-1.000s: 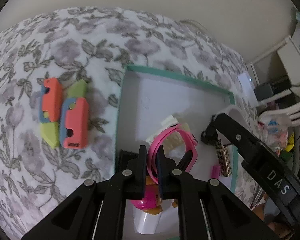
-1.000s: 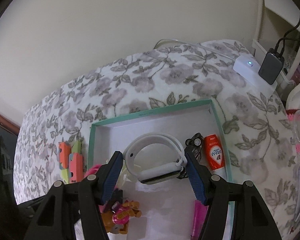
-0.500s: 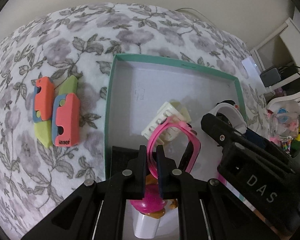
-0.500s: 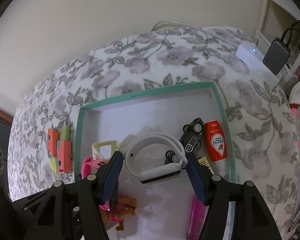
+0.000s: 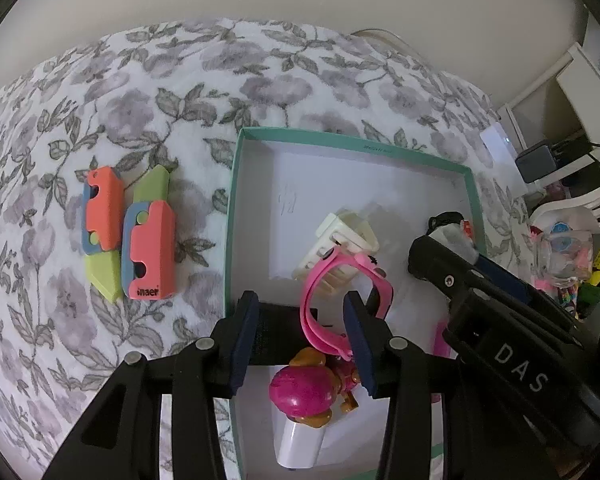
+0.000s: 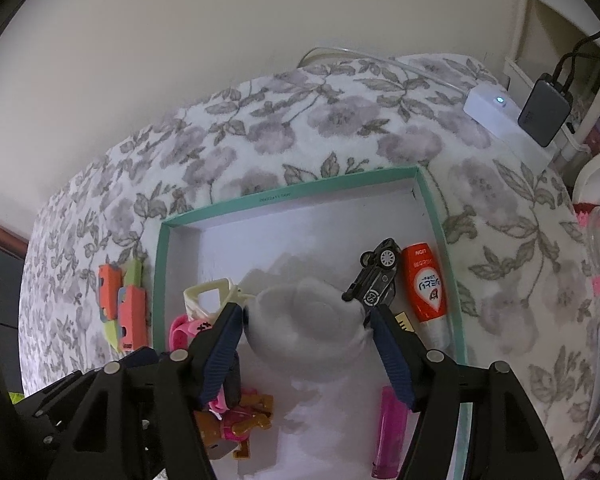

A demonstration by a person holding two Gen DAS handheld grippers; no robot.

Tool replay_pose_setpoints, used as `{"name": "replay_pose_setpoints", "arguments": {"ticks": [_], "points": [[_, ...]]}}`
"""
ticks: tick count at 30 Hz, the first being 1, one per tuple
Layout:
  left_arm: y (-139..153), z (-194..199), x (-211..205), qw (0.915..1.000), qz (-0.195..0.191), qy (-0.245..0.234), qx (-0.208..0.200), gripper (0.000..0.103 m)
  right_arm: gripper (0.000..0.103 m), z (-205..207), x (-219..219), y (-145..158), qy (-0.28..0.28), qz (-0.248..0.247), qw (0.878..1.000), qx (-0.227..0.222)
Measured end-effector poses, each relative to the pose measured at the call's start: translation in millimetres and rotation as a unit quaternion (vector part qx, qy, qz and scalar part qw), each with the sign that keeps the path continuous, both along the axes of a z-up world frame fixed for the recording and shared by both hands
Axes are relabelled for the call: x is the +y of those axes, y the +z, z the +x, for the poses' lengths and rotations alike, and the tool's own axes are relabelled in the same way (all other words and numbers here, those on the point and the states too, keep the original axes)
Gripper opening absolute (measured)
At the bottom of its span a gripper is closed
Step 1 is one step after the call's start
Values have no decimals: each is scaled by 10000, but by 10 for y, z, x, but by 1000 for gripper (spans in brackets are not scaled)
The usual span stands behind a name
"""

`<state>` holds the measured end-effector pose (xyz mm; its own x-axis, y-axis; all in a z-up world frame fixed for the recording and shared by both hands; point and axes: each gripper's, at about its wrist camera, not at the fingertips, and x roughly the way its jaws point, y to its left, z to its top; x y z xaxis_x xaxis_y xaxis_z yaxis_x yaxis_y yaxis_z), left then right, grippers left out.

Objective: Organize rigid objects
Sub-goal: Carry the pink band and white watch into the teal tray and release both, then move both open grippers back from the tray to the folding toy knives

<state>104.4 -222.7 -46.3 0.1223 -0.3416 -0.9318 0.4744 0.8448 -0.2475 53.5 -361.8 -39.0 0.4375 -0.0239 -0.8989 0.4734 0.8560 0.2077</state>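
Between right gripper (image 6: 306, 322), blurred white watch (image 6: 304, 330)

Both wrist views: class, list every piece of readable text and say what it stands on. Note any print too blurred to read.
"DAS": right gripper body, seen in the left wrist view.
"inaer": orange block.
"LION": red tube; its other print is unreadable.
Box rim print: too small.

A teal-rimmed box (image 5: 236, 216) with a white floor sits on a white blanket (image 5: 100, 92) patterned with grey flowers. Between the left claw's dark blue pads (image 5: 360, 344) is a pink watch (image 5: 324, 304); left of them lie coral, blue and lime blocks (image 5: 128, 236).
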Motion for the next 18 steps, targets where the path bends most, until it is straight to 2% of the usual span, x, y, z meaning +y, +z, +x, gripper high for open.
{"name": "replay_pose_setpoints", "arguments": {"ticks": [10, 13, 14, 16, 17, 18], "points": [[152, 46, 61, 9995, 56, 2, -308, 58, 71, -36, 26, 256, 1, -139, 9994, -330], [146, 116, 153, 9982, 289, 115, -518, 59, 80, -22, 43, 283, -29, -138, 9991, -403], [138, 147, 190, 9975, 390, 152, -578, 59, 80, -11, 56, 274, -2, -129, 9991, -411], [123, 239, 315, 9966, 460, 296, -621, 69, 80, 19, 82, 251, 47, -85, 9991, -401], [121, 282, 379, 9963, 459, 385, -623, 79, 80, 36, 102, 238, 69, -65, 9992, -393], [118, 331, 463, 9956, 462, 499, -639, 82, 80, 57, 128, 225, 104, -49, 9992, -384]]}}
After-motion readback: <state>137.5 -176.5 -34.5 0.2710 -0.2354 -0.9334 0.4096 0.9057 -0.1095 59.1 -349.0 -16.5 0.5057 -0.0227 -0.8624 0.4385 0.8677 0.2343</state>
